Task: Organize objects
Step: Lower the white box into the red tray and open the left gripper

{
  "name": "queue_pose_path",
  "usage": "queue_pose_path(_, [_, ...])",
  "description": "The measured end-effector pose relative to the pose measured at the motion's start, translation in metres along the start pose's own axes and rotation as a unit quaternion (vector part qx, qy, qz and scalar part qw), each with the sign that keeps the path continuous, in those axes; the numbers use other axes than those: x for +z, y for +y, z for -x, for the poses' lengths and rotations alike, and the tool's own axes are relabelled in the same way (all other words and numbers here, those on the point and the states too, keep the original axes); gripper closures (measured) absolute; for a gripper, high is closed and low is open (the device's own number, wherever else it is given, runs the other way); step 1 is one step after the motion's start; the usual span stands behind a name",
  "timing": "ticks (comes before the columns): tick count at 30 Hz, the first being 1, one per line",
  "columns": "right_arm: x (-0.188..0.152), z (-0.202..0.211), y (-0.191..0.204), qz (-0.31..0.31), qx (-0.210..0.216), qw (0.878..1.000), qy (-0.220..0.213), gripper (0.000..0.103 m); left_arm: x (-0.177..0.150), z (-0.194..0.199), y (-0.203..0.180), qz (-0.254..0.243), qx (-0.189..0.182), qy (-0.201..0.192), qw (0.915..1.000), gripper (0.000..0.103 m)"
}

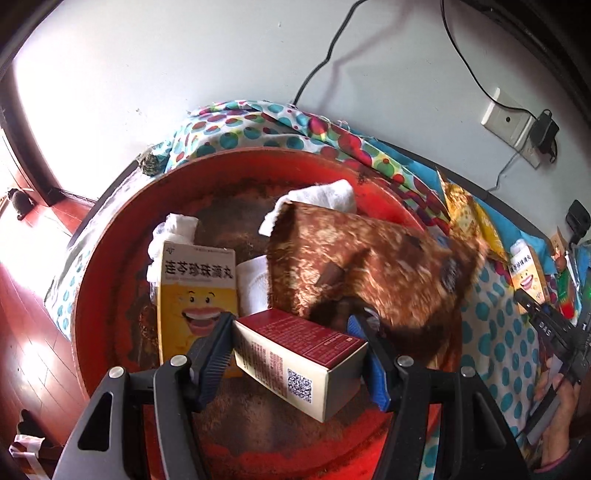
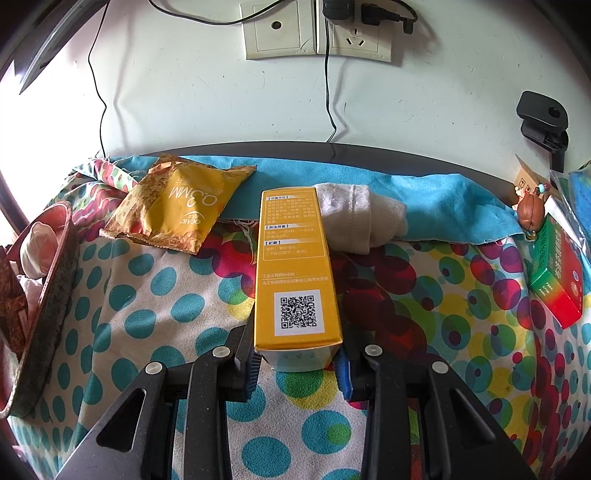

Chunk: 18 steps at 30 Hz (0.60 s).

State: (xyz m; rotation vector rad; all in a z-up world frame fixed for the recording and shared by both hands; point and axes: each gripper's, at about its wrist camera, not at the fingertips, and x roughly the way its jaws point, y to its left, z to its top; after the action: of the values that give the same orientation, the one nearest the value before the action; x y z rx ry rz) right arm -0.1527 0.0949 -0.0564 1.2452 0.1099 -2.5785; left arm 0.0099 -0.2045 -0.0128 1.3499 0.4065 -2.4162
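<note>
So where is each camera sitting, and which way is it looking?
Left wrist: on the left gripper, looking down into the red tray; its fingers clamp a maroon box; the person's right hand shows at the edge.
Right wrist: on the right gripper, facing the wall sockets across the dotted cloth; its fingers clamp a yellow box.
Both show the tray, cloth, gold snack bag and that yellow box.

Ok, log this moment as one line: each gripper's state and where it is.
left gripper: shut on dark red box, over red basin | right gripper: shut on yellow box, over dotted cloth
</note>
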Motion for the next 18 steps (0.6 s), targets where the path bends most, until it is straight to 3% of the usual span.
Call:
queue_pose_path(6, [0.000,0.001,-0.001,0.005,-0.004,1.000,0.001,0.071,0.003,-0.001,0.007,0.008,-0.005,-0.014,0.9999,0.039])
queue_pose_path(18, [-0.001,0.004,0.001,0.016,-0.007,1.000,-0.004,0.075,0.003,-0.002,0.018,0.006,-0.046,0.015,0.9988,0.038])
